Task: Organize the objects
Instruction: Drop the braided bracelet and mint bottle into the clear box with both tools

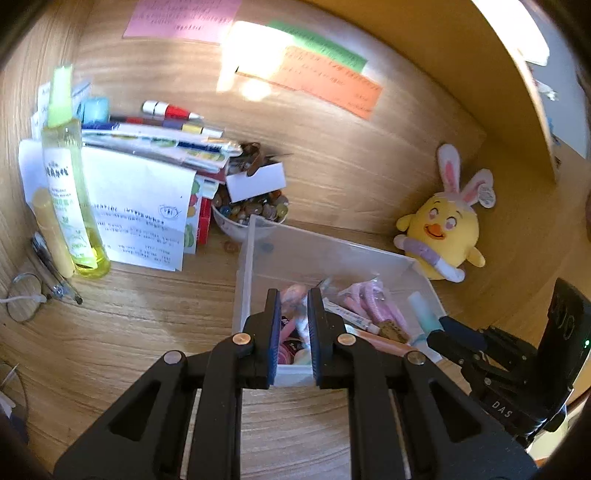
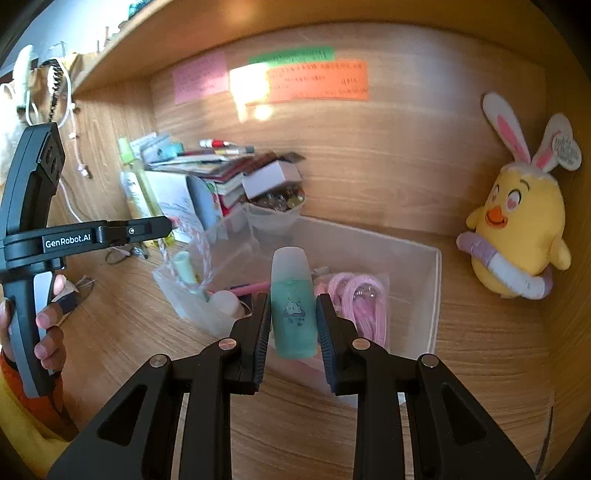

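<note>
A yellow chick plush [image 1: 441, 230] with pink rabbit ears leans in the far right corner of the wooden worktop [image 1: 147, 332]. Pink [image 1: 181, 16], green [image 1: 325, 44] and orange [image 1: 332, 85] paper notes are stuck on the far wall. At the near left lie round eyeglasses [image 1: 24, 301], touching a white cable.

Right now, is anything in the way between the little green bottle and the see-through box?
Nothing visible blocks it. The right gripper holds the teal bottle just above the clear plastic bin. Below lie pink cords and a plastic bag held by the left gripper, with open floor between them.
</note>
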`<action>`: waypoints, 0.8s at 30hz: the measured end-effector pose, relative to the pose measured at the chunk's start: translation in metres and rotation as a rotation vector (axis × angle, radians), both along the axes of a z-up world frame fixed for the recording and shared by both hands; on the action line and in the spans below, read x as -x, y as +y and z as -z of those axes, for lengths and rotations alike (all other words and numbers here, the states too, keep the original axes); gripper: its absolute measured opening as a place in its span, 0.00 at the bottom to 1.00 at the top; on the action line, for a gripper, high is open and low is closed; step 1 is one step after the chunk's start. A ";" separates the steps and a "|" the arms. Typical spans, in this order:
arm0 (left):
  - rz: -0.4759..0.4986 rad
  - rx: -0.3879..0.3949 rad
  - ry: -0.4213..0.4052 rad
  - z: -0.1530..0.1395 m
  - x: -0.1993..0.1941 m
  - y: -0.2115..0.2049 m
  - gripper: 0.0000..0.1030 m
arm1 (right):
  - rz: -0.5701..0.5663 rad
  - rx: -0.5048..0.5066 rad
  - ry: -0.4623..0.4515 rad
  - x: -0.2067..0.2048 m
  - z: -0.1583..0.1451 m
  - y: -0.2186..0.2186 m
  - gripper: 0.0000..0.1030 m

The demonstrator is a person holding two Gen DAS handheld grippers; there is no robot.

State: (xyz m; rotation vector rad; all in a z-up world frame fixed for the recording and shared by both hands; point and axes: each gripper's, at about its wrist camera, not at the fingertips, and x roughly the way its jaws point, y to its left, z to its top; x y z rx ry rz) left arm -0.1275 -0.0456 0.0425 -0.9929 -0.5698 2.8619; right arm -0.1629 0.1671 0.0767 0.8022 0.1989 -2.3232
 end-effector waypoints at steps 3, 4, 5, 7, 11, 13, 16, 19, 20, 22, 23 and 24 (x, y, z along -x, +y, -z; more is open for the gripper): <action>0.014 -0.035 0.004 0.000 0.001 -0.005 0.13 | 0.005 -0.002 -0.013 0.005 0.004 0.000 0.22; 0.016 -0.029 0.008 -0.001 0.000 -0.004 0.13 | 0.007 -0.002 -0.015 0.007 0.004 0.001 0.22; 0.014 -0.015 0.011 -0.002 0.000 -0.003 0.13 | 0.009 -0.003 -0.015 0.008 0.005 0.001 0.22; 0.017 0.010 0.015 -0.005 -0.002 0.002 0.13 | 0.010 -0.008 -0.015 0.010 0.005 0.001 0.22; 0.025 0.060 0.015 -0.006 -0.005 0.011 0.13 | 0.008 -0.033 -0.021 0.013 0.010 -0.004 0.22; 0.032 0.075 0.014 -0.005 -0.006 0.014 0.13 | 0.006 -0.044 -0.026 0.014 0.013 -0.007 0.22; 0.040 0.095 0.007 -0.003 -0.007 0.019 0.15 | 0.000 -0.054 -0.046 0.017 0.018 -0.010 0.22; 0.039 0.121 0.001 -0.001 -0.008 0.022 0.20 | -0.004 -0.048 -0.064 0.018 0.018 -0.009 0.23; 0.038 0.128 0.001 -0.001 -0.009 0.023 0.22 | -0.004 -0.044 -0.065 0.017 0.018 -0.008 0.24; 0.036 0.143 0.001 0.000 -0.011 0.025 0.25 | -0.004 -0.036 -0.062 0.016 0.015 -0.005 0.27; 0.034 0.151 0.003 0.000 -0.013 0.026 0.28 | -0.008 -0.026 -0.061 0.014 0.012 -0.004 0.29; 0.032 0.157 0.005 0.000 -0.014 0.026 0.30 | -0.011 -0.020 -0.060 0.013 0.011 -0.002 0.32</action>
